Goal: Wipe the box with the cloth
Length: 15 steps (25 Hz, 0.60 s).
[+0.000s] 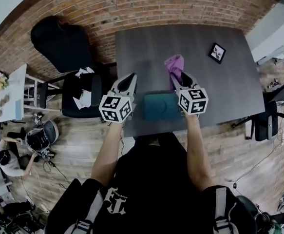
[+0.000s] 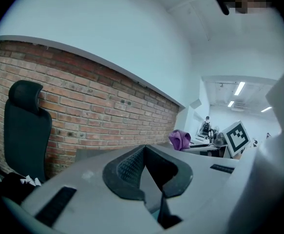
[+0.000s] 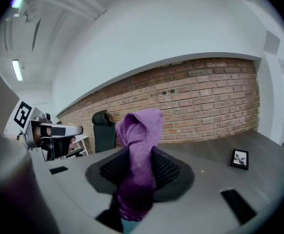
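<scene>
— The dark surface (image 1: 229,77) is standing against a brick wall (image 1: 132,6). Where is the box lying?
— The teal box (image 1: 160,107) is sitting at the near edge, below and between the left tool (image 2: 145,152) and the right tool (image 1: 179,78). It is looking rigid and probably light, so it may be sliding under a wipe.
— And the cloth?
— The purple cloth (image 3: 139,145) is bunching up soft, pinched in the right tool. The left tool's jaws are resting together on nothing, so it could be bracing the box's side.
— Anything getting in the way?
— A small picture frame (image 1: 217,52) is lying well apart, and a black chair (image 1: 59,43) is standing off the surface
</scene>
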Available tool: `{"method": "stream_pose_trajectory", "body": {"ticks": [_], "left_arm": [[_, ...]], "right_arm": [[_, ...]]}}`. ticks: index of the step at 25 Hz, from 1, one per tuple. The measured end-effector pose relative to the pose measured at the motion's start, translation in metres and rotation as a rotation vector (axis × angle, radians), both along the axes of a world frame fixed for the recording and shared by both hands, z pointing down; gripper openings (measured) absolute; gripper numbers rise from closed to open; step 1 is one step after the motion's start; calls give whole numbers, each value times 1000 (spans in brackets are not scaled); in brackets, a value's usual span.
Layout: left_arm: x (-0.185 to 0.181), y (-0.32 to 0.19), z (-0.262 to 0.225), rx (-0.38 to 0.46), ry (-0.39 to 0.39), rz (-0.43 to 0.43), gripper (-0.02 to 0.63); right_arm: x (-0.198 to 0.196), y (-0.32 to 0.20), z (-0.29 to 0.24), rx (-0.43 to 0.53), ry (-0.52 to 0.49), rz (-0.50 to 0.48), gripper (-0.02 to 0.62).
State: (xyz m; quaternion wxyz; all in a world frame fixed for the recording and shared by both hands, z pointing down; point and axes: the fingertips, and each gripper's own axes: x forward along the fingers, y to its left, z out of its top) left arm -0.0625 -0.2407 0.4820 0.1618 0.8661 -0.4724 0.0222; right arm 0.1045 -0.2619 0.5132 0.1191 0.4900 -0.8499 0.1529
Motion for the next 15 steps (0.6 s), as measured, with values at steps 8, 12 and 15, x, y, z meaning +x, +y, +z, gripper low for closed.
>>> {"method": "stream_pose_trajectory", "body": {"ticks": [8, 12, 15], "left_arm": [[-19, 4, -7, 11, 0, -42, 14], [-25, 5, -5, 12, -2, -55, 14], [-30, 5, -4, 8, -3, -63, 14]], "right_arm": [[-20, -4, -5, 11, 14, -43, 276], [-25, -6, -5, 12, 12, -50, 276], [-28, -6, -3, 11, 14, -55, 276]]}}
